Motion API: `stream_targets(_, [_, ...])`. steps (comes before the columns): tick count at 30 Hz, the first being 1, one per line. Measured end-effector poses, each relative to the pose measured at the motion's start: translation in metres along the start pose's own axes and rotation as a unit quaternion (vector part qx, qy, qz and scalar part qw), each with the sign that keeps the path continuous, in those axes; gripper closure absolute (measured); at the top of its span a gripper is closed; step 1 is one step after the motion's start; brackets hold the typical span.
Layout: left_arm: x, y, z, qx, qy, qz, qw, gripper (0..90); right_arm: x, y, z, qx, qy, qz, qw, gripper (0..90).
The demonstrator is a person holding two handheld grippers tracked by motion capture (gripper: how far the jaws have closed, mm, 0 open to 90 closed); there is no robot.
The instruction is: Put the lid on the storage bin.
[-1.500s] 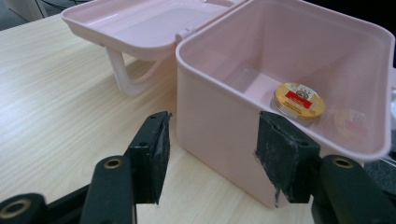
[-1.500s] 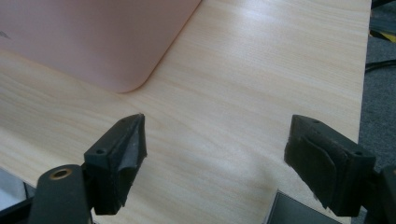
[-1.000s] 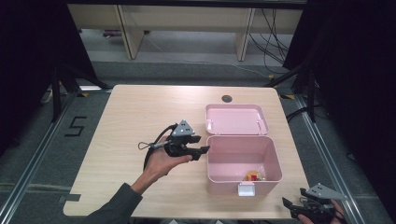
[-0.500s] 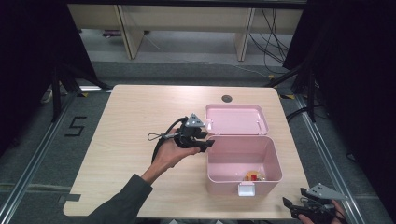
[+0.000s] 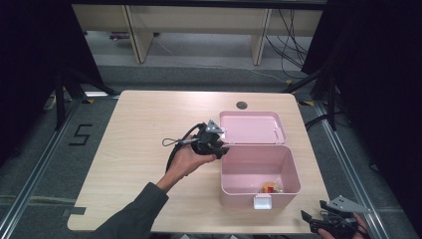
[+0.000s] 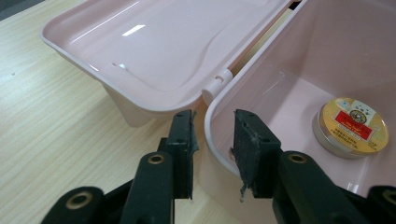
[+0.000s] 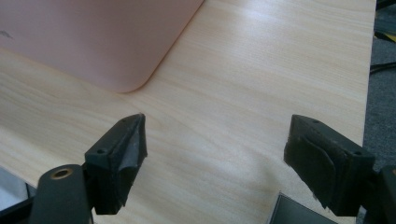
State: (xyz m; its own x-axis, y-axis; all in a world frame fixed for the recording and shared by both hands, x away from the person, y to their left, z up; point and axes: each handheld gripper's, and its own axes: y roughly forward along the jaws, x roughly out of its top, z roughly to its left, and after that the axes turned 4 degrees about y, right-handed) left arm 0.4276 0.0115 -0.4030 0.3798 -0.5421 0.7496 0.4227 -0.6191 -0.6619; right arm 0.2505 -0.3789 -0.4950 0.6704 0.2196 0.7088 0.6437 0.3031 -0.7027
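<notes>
High view: the table (image 5: 149, 129) carries a pink box (image 5: 259, 172) on its right half, with the lid (image 5: 251, 127) thrown back flat behind it. A white latch (image 5: 262, 201) hangs on the front wall. On the box floor lies a small round tin (image 6: 350, 127); from above it is just a yellow and red spot, too small to read. A dark round hole (image 5: 242, 105) sits in the table behind the lid.

The left gripper (image 5: 219, 148) is at the box's left rear corner, beside the hinge (image 6: 215, 85). Its jaws have just been closing, and in the left gripper view the box rim (image 6: 212, 126) stands between them. One pad is outside the wall and one inside, but a gap remains on both sides, so nothing is grasped yet.

The right gripper (image 5: 311, 219) waits off the table's front right corner, cut by the frame edge. Its jaws are wide apart with only bare wood between them, and a corner of the box wall (image 7: 93, 42) lies ahead.
</notes>
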Motion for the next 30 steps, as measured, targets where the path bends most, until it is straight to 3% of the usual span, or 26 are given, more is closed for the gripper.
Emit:
stream_targets(9, [0.003,0.007,-0.001,0.008,-0.006,0.011,0.9999,71.3,0.000,0.000,0.000,0.001,0.002,0.001,1.0000,21.4])
stream_targets(23, [0.007,0.012,-0.005,0.017,0.004,0.024,0.9996,78.3,0.000,0.000,0.000,0.003,0.003,0.002,1.0000,21.4])
stream_targets(25, [0.007,0.012,-0.005,0.019,0.004,0.023,0.9995,78.5,0.000,0.001,0.000,0.009,0.008,0.003,0.9999,21.5])
stream_targets(26, [0.006,0.012,-0.006,0.021,0.003,0.022,0.9995,78.6,0.000,0.000,0.002,0.006,0.026,0.004,0.9996,21.5])
stream_targets(29, [0.006,0.012,-0.008,0.028,0.003,0.020,0.9994,78.9,0.003,0.000,-0.002,0.004,0.014,-0.003,0.9999,21.5])
stream_targets(30, [0.006,0.012,-0.008,0.028,0.002,0.020,0.9994,78.9,0.004,0.000,-0.001,0.006,0.025,-0.004,0.9997,21.5])
